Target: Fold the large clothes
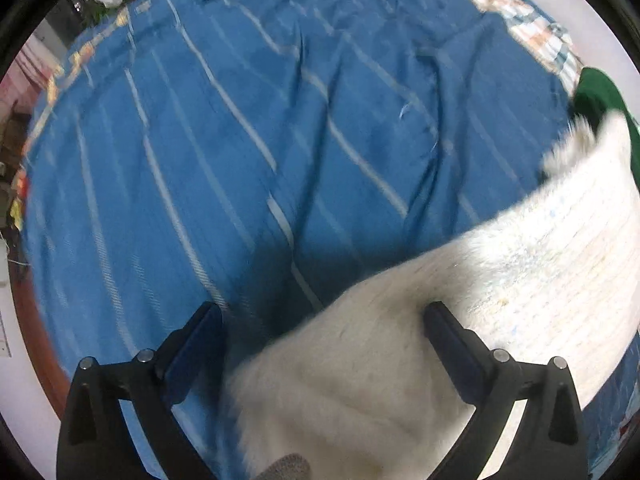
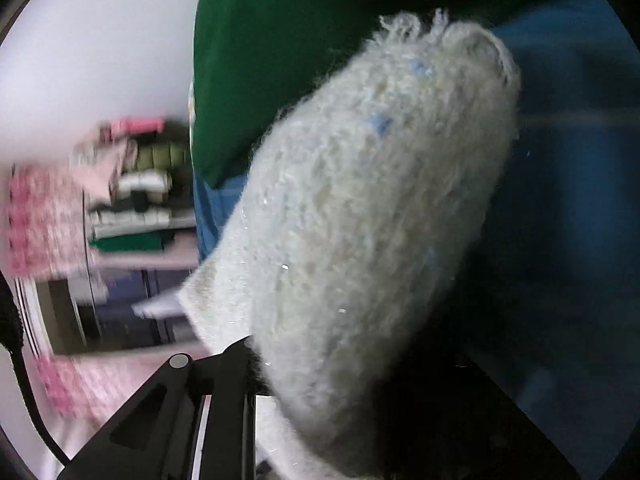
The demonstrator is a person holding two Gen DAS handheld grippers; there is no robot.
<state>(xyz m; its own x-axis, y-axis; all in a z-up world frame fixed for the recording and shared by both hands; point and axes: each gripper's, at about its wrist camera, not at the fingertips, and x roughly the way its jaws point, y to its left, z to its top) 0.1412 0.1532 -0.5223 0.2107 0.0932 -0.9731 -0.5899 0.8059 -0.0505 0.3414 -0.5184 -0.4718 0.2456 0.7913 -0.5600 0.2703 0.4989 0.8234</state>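
A fluffy white knitted garment (image 1: 500, 276) hangs in the air above the bed, running from the lower middle to the right in the left wrist view. My left gripper (image 1: 320, 320) is open, and the cloth lies between its wide-apart fingers (image 1: 448, 332). In the right wrist view the same white garment (image 2: 372, 216) fills the middle and drapes over my right gripper (image 2: 256, 360). Only its left finger (image 2: 224, 364) shows, pressed against the cloth; the other is hidden.
A blue bedspread (image 1: 240, 140) with thin white stripes covers the bed below. A green cloth (image 2: 272, 60) lies at the bed's far side. Shelves with folded clothes (image 2: 140, 200) stand to the left in the right wrist view.
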